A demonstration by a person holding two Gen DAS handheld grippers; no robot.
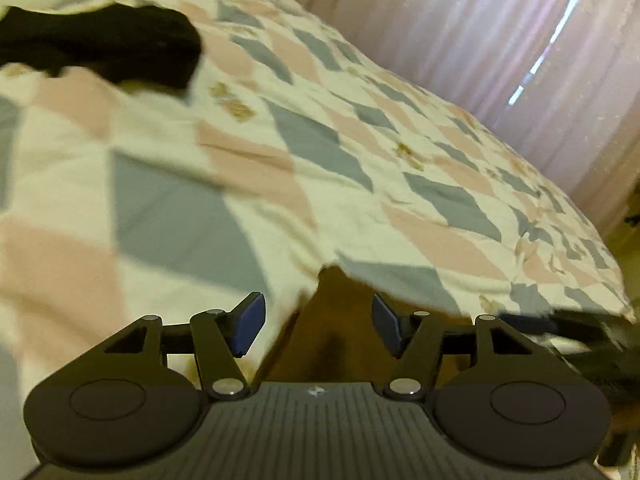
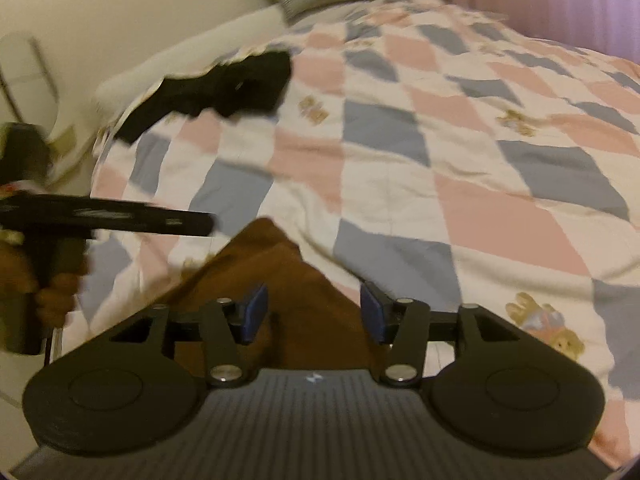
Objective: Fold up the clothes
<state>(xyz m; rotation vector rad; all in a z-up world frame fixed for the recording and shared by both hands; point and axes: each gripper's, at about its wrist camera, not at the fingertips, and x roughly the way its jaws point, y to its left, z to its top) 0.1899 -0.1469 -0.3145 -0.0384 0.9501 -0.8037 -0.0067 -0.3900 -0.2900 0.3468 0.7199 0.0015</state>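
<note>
So standing here watching, going left to right: the left gripper (image 1: 318,326) is hovering at the near edge of the bed with its blue pads spread apart, nothing between them. Right in front of it, the brown garment (image 1: 344,332) is lying on the patchwork quilt (image 1: 248,168), just past the fingertips, peeking out where the quilt edge is rumpled. Further back and off to the left there's a black garment (image 1: 100,46) sitting in a heap near the head of the bed, well apart from both grippers.

Moving right, the right gripper (image 2: 312,314) is also gaping open, holding nothing, and the brown garment (image 2: 276,276) is running straight between its fingers, coming to a point that's aiming away toward the middle of the bed. So its long axis is roughly lining up with the gripper's forward direction.

My guess: both are about equally near the brown piece, but the right one's sitting more squarely over it, so it's probably grabbing first. The pink curtains (image 1: 500,48) are hanging behind.
</note>
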